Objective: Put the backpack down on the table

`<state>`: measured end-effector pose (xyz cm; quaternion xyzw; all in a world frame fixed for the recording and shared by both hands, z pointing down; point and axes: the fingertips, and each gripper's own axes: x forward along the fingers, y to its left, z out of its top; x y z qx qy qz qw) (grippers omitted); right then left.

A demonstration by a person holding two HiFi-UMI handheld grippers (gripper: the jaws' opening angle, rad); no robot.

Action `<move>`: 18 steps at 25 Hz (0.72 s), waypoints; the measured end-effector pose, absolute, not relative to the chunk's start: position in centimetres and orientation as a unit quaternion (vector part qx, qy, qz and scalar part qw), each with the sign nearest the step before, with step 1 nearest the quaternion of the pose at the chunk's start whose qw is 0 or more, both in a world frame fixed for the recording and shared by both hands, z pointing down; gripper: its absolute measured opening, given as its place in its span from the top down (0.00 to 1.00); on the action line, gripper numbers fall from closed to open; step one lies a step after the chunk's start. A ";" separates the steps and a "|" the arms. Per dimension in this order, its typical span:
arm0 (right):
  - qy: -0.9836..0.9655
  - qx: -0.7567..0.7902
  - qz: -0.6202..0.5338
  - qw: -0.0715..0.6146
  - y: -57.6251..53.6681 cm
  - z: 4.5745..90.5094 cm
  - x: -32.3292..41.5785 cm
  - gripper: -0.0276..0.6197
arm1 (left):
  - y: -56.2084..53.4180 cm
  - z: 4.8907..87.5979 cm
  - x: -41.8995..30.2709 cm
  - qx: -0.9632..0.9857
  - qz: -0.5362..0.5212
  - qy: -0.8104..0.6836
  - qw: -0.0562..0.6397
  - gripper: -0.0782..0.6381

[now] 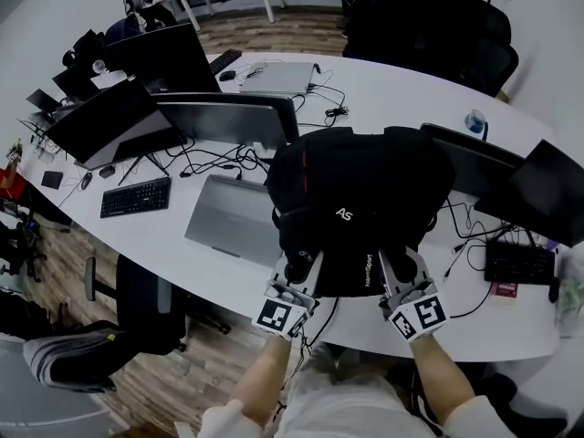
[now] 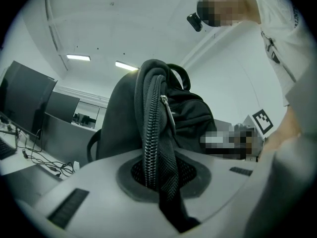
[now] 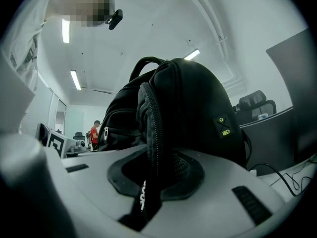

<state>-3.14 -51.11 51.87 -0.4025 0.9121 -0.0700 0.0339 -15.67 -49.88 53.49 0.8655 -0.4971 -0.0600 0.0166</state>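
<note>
Black backpack [image 1: 365, 181] marked "As" is clamped by left tongs [image 1: 307, 267] and right tongs [image 1: 400, 267] at zip edges.

Backpack [image 1: 356, 199]: black woven cloth, matt. On the strap [image 3: 151, 148] I see coarse mesh padding. The zip [image 2: 148, 133] has dull toothed tape and a small metal-looking puller.
Left gripper [image 2: 163, 182] and right gripper [image 3: 153, 182]: the jaws are smooth, matt grey moulded plastic, with a darker, softer-looking lining round the strap.
Table [image 1: 392, 89]: white and smooth, with a faint sheen.
Laptop [image 1: 233, 217]: silver-grey lid, which I read as satin metal or plastic.
Floor [image 1: 182, 381]: wood-grain planks.
</note>
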 end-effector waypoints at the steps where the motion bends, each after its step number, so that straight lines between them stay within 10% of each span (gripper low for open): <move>1: 0.912 -0.403 -0.069 0.034 -50.8 52.0 -3.2 0.89 | -49.7 53.7 -15.8 0.864 -0.055 -0.500 0.016 0.84; 18: 0.905 -0.423 -0.046 -0.004 -46.4 52.3 -3.2 0.82 | -45.6 54.9 -16.8 0.844 -0.004 -0.536 0.027 0.76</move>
